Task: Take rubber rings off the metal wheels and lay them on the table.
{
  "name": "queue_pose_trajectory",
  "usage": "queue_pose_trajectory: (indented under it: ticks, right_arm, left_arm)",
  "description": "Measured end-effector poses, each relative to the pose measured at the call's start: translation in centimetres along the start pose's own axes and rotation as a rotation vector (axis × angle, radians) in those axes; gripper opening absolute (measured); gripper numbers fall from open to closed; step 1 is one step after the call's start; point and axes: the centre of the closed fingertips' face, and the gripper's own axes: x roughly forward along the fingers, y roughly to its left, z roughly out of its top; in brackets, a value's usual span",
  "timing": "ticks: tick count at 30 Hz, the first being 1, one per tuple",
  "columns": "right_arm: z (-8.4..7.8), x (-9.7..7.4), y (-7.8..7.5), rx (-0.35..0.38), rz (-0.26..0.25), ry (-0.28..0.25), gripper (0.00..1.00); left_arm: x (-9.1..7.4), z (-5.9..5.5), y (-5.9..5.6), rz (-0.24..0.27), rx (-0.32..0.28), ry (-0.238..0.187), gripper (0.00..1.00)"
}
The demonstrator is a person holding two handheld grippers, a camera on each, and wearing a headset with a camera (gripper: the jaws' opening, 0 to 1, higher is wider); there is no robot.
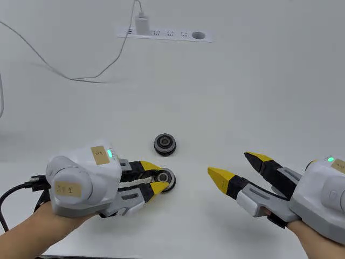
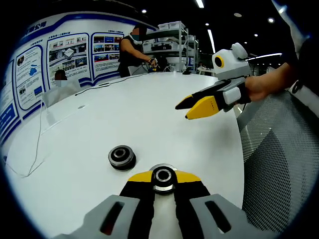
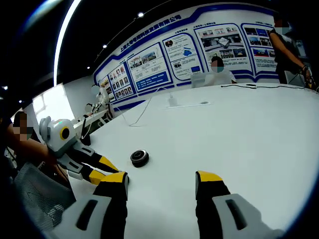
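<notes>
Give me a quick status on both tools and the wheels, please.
Left tool shut on near wheel. Right tool open, empty, off to the side. Far wheel loose on table. Nothing blocking.

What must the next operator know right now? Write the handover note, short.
Left gripper: shut on the near metal wheel, holding it low on the white table.
Right gripper: open, empty, hovering to the right of that wheel, jaws pointing toward it.
Far metal wheel: lies free on the table beyond the held one, with its black rubber ring on it.
Done: no ring laid down yet, as far as the table shows.
Left: strip the held wheel's ring (too small to tell if it is on), lay it down, then do the far wheel.
</notes>
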Motion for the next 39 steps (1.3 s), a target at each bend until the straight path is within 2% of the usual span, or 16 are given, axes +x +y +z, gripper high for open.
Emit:
queue_pose_trajectory:
  ticks: [2,10,13,14,15,17,20,26,30,33,39]
  right_arm:
    - [0.0,0.0,0.1,-0.001,0.002,0.002,0.55]
    - [-0.2,0.1,0.8,-0.003,0.029,0.009,0.55]
    - [-0.3,0.2,1.9,-0.003,0.07,0.021,0.54]
    - [-0.3,0.3,2.6,0.002,0.098,0.026,0.54]
    - [-0.4,0.4,3.1,0.009,0.116,0.029,0.54]
    - [-0.6,0.6,4.5,0.048,0.17,0.049,0.52]
    - [-0.4,1.0,5.6,0.068,0.199,0.039,0.5]
    - [-1.1,1.8,7.9,0.09,0.258,0.087,0.5]
    - [-1.3,2.3,8.6,0.172,0.279,0.114,0.49]
    - [-1.3,2.9,8.7,0.197,0.282,0.121,0.49]
    - [-1.8,4.0,9.2,0.262,0.293,0.171,0.49]
  left_arm:
    - [0.0,-0.2,0.1,0.003,0.007,0.012,0.15]
    - [0.2,-0.1,0.1,-0.003,0.025,0.007,0.14]
    - [0.2,-0.2,0.2,0.005,0.04,0.008,0.14]
    - [0.2,-0.2,0.4,0.022,0.083,0.015,0.13]
    - [0.2,-0.2,0.2,0.014,0.06,0.013,0.13]
    - [0.1,-0.2,0.3,0.012,0.056,0.011,0.13]
    - [0.1,-0.2,0.3,0.004,0.058,0.014,0.13]
    - [0.1,-0.2,0.2,-0.033,0.07,0.03,0.12]
    - [0.1,-0.2,0.2,-0.036,0.072,0.032,0.12]
    - [0.0,-0.1,0.2,-0.036,0.071,0.029,0.12]
    - [0.0,-0.1,0.2,-0.038,0.077,0.028,0.12]
